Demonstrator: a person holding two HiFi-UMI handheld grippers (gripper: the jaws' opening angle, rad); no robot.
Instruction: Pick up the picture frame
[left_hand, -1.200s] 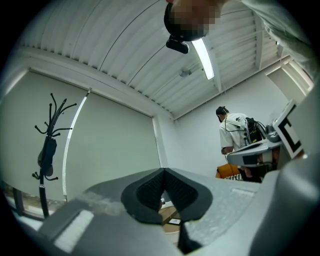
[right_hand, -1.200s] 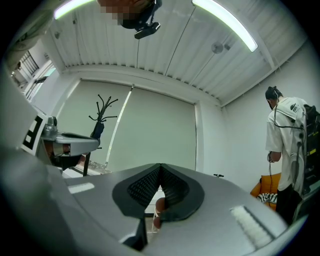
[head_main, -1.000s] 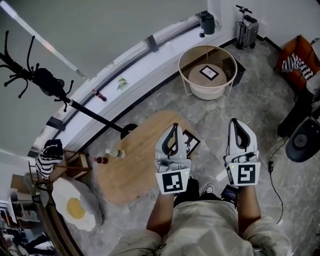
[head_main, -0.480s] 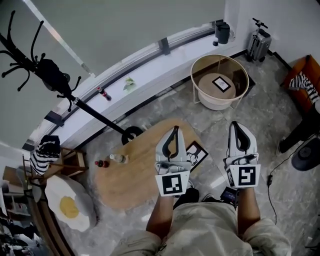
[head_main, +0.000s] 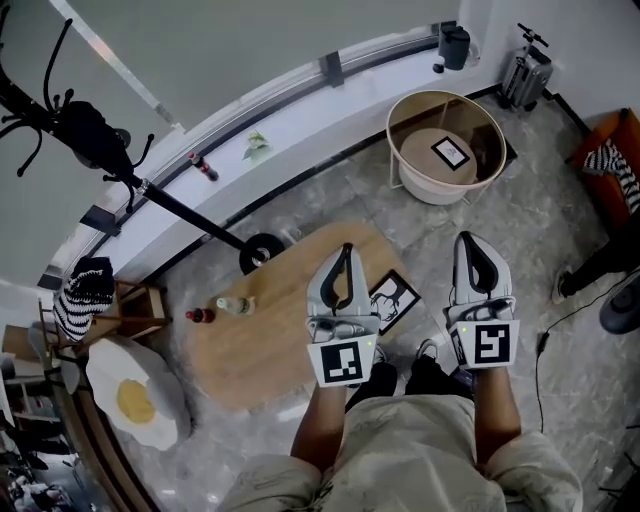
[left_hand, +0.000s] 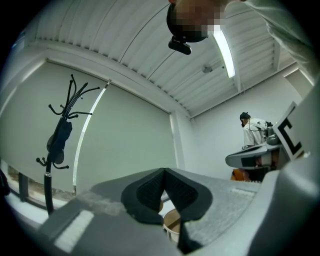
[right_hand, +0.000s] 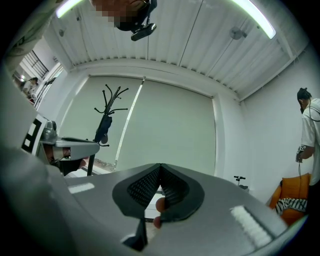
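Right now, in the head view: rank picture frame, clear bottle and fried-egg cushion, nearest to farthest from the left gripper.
1. Picture frame, just right of the left gripper.
2. Clear bottle, on the wooden table, to the left.
3. Fried-egg cushion, far lower left, past the table.

My left gripper (head_main: 346, 250) and right gripper (head_main: 467, 240) point forward side by side, apart, roughly level. Each pair of jaws is closed tip to tip with nothing between. My forearms (head_main: 320, 432) extend straight behind them.

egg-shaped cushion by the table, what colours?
Cushion: white with a yellow centre. Shows best in the head view.
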